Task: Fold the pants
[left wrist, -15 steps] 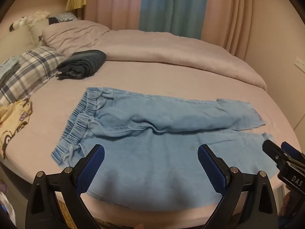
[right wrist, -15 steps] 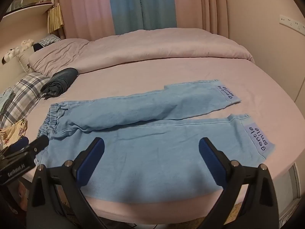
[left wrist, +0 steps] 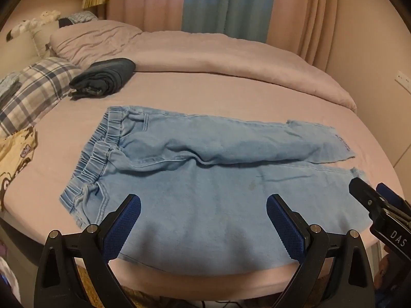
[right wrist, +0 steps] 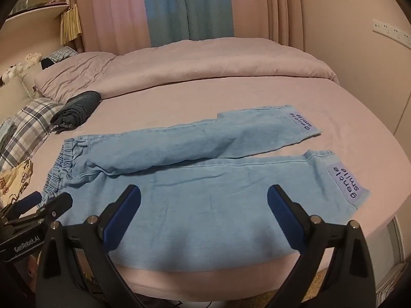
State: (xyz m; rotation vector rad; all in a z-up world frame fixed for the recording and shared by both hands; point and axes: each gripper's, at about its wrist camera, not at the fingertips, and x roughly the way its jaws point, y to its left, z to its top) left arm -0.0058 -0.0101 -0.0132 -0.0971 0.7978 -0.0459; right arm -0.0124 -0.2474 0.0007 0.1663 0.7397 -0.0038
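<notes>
Pants (left wrist: 210, 179): one pair, two tools (left wrist: 203, 220) apparently gaping.

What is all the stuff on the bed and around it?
pants: one, light blue, spread flat on the bed, waistband left
bed: one, pink sheet, fills the middle
duvet: one, pink, bunched along the far side
dark clothes: one folded bundle, navy, far left on the bed
checked pillow: one, blue and white, left edge
curtains: pink and blue, behind the bed
left gripper: one, black with blue pads, open
right gripper: one, same colours, open
</notes>
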